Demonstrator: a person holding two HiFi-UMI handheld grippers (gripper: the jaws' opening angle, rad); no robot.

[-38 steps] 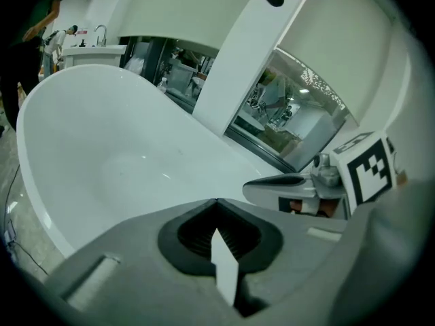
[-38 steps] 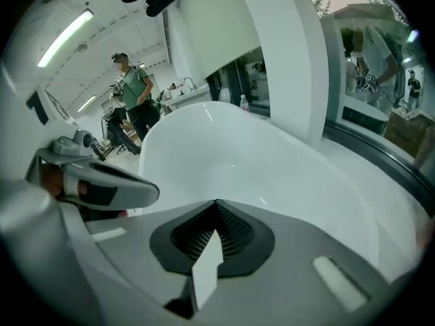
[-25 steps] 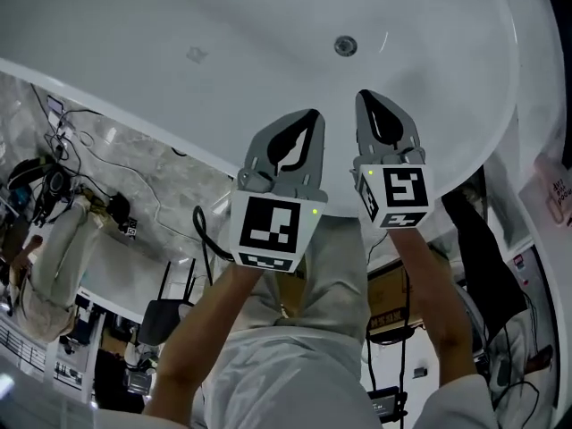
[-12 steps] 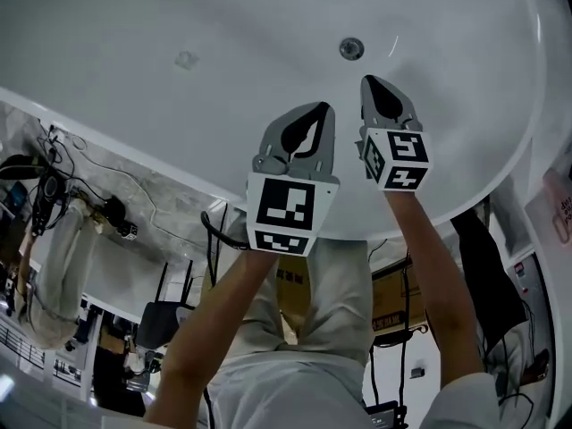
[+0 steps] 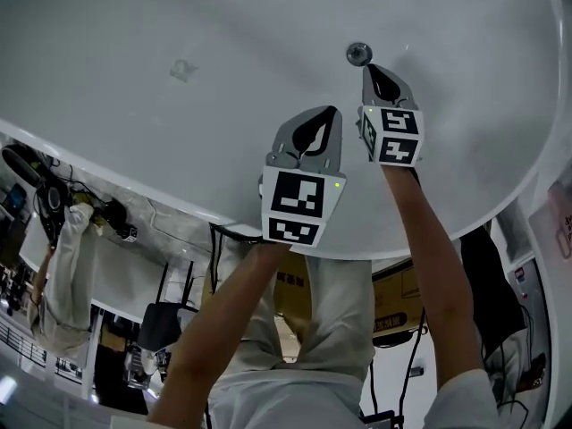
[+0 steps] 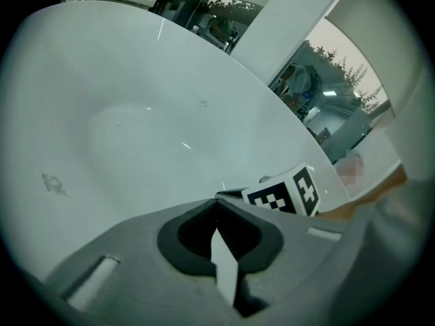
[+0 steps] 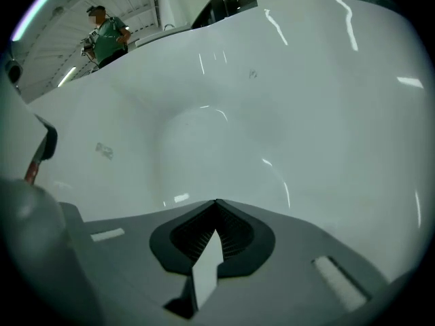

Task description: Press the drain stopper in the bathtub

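— How is the right gripper set?
— Its grey plastic jaws are pressed together, tip to tip. Nothing sits between the ribbed black pads.
— And the drain stopper?
— The drain stopper is a small, round, shiny metal disc. It lies just beyond that gripper's tip, slightly to its left, on the bathtub floor. Whether they touch, I cannot tell.
— The left gripper?
— The left gripper is likewise closed on nothing. It is beside the right one and farther back from the stopper.
— Any writing?
— No letters I can read, only black-and-white square patterns on the marker cube of each gripper. The bathtub is smooth, glossy white and oval, with a faint grey smudge well to the left of both grippers.
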